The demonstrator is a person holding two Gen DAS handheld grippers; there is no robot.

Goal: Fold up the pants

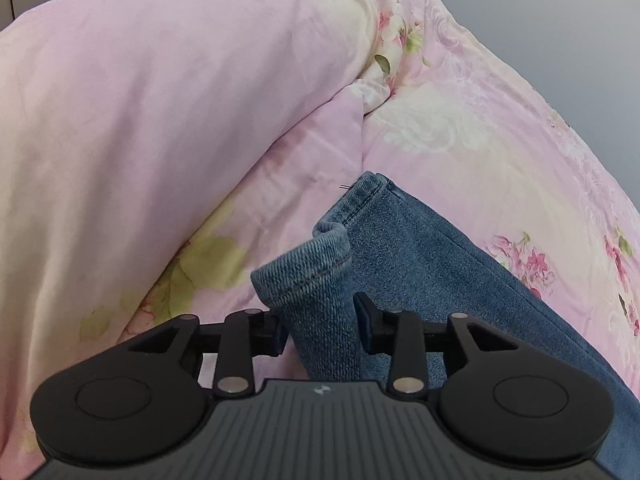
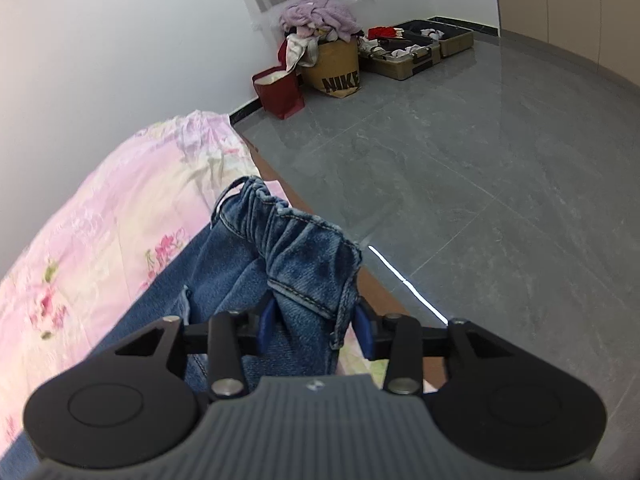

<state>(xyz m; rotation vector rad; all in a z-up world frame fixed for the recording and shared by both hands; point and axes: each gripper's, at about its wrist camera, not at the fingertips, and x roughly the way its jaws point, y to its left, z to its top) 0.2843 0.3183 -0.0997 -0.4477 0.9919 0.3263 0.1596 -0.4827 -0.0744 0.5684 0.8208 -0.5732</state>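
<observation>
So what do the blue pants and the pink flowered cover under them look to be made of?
The blue pants look like denim: a twill weave with a faded, matte wash, and contrast stitching along the leg hem and the gathered waistband. The pink flowered cover looks like thin woven cloth, perhaps cotton: printed flowers, soft creases and a slight sheen. Its puffiness suggests padding, though I cannot confirm that.

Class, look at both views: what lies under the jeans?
Under the jeans a pink floral quilt shows on both sides; the part directly beneath the denim is covered, so unseen.
</observation>
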